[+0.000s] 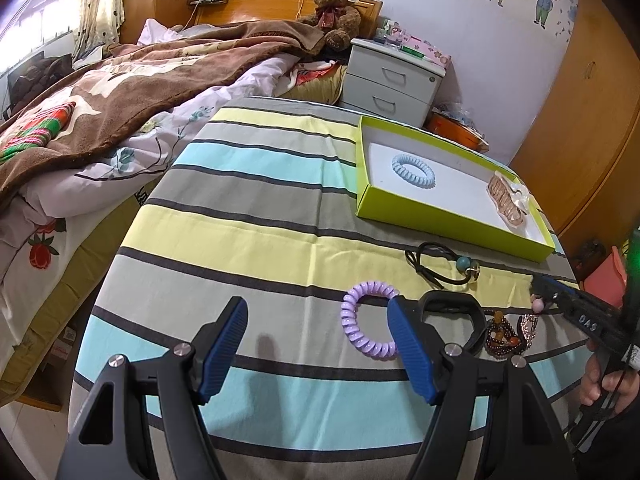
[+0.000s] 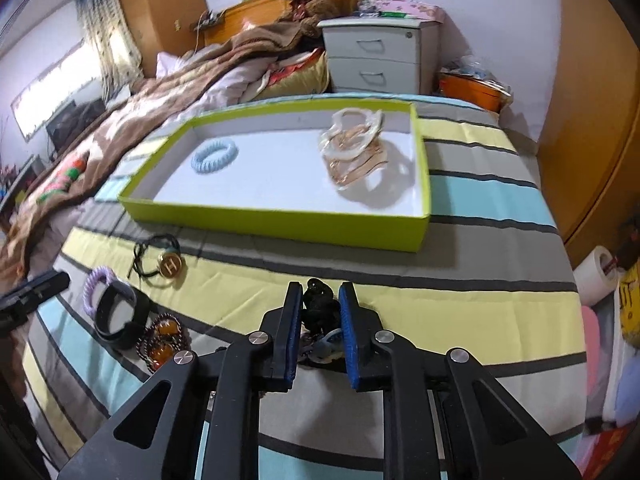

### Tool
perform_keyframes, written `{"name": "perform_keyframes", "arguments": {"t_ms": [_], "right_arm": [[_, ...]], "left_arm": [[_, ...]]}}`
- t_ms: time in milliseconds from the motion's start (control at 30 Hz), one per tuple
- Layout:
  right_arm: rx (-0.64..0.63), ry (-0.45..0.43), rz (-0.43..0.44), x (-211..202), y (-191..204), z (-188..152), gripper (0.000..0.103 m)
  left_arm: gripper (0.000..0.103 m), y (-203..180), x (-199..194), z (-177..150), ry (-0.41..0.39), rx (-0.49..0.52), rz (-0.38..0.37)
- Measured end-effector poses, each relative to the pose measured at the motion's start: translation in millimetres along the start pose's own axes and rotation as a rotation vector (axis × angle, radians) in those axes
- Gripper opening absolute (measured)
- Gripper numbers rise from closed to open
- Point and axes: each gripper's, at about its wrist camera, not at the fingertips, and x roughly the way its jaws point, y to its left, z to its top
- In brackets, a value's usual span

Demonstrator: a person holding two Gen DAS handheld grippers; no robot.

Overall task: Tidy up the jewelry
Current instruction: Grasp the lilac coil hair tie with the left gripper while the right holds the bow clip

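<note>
My right gripper (image 2: 320,292) is shut on a small black hair ornament (image 2: 318,308) just above the striped cloth (image 2: 440,312); a pale blue and white piece (image 2: 330,345) lies under it. My left gripper (image 1: 316,304) stands open with nothing between its pads, and a purple coil hair tie (image 1: 366,320) lies by its right finger. To the right of the tie lie a black band (image 1: 452,312), a brown bead bracelet (image 1: 502,334) and a black cord with a gold charm (image 1: 440,266). The green box (image 2: 280,224) holds a blue coil tie (image 2: 214,155) and a pink-gold clip (image 2: 356,148).
A bed with a brown blanket (image 1: 120,92) runs along the left. A grey nightstand (image 2: 380,60) and an orange tub (image 2: 472,88) stand behind the table, and a wooden wardrobe (image 1: 580,120) stands to the right. A paper roll (image 2: 598,276) sits off the table's right edge.
</note>
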Motion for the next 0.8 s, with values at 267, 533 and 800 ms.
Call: {"name": "perform_keyframes", "arguments": {"t_ms": [267,533,800], "right_arm": [[0.052,-0.088,0.011,-32,-10,2,0.019],[0.066,-0.141,0.02,-53,-11,3,0.019],[0.067,-0.152,0.034,-54,-6,1,0.019]], "left_arm": [[0.074,-2,15,-1,0.055,0.027,0.038],[0.067,-15,27,-4,0.069,0.08,0.059],[0.045,-30,31,-4,0.059,0.159,0.109]]}}
